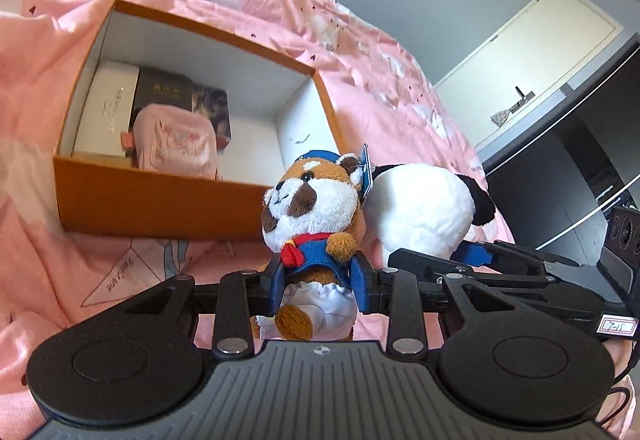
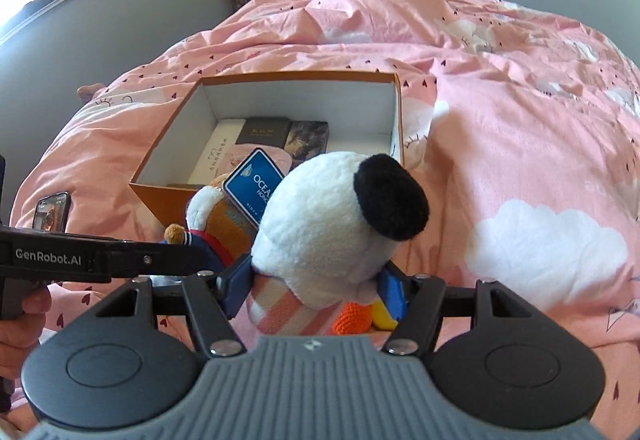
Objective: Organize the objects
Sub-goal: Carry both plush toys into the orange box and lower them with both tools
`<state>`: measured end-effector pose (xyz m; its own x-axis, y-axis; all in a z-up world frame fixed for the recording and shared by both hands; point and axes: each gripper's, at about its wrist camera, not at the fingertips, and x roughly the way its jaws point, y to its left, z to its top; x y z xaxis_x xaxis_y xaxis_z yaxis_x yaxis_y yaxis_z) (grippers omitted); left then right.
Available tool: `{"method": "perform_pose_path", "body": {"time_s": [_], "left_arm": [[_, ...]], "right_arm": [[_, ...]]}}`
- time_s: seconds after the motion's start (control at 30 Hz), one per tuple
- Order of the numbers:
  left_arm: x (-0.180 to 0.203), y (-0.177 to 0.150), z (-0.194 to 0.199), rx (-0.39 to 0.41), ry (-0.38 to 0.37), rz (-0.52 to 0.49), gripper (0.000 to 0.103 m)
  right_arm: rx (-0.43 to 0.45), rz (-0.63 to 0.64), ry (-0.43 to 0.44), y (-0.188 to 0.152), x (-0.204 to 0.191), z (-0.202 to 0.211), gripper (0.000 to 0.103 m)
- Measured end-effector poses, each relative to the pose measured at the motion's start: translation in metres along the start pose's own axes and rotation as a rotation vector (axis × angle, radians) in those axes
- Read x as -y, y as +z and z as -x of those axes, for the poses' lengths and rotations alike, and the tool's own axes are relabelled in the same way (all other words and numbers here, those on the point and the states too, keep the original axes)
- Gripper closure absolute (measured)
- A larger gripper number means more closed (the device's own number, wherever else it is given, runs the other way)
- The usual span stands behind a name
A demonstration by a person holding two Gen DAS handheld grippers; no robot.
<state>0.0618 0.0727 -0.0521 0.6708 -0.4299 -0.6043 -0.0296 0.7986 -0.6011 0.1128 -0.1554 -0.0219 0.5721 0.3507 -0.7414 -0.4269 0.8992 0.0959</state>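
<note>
left tongs (image 1: 320,282) clamped on a brown and white plush animal (image 1: 310,208) in a blue sailor jacket and red neckerchief, blue pads pressed against its waist, head upright above the jaws, white shorts and a brown foot hanging below. right tongs (image 2: 316,290) clamped on a white plush with black ears (image 2: 336,216), pads squeezing its neck, striped pink cloth and orange and yellow knitted bits bunched under the head. both toys held side by side, touching, above a bed with a pink quilt (image 2: 520,100) printed with white clouds and small dark hearts. a blue hang tag (image 2: 254,186) on the brown toy squeezed between the two heads. just beyond them on the quilt, an open orange cardboard box (image 1: 168,200) with white inner walls; inside, against its left part, a white flat carton (image 1: 106,108), two dark flat boxes (image 2: 266,132) and a pink pouch (image 1: 176,138); right part of the box floor bare. a phone (image 2: 52,210) lying on the quilt left of the box. part of a hand (image 2: 24,320) gripping the left handle at the frame edge.
</note>
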Motion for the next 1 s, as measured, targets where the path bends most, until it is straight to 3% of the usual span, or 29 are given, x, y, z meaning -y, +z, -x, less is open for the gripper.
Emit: {"method": "perform_pose_path", "body": {"time_s": [0.3,0.47,0.7,1.0], "left_arm": [[0.021,0.047,0.007,0.150,-0.025,-0.047,0.065],[0.021,0.067,-0.009,0.173,-0.017,-0.025,0.065],[0.005,0.081,-0.052,0.109,0.005,0.012,0.066],[-0.033,0.081,-0.094,-0.011,0.019,0.121,0.066]], "right_arm": [[0.138,0.123,-0.006,0.045,-0.009,0.021,0.036],[0.139,0.170,0.002,0.073,-0.003,0.009,0.036],[0.012,0.208,-0.002,0.100,0.012,-0.041,0.036],[-0.170,0.202,0.009,0.106,0.027,-0.109,0.036]]}}
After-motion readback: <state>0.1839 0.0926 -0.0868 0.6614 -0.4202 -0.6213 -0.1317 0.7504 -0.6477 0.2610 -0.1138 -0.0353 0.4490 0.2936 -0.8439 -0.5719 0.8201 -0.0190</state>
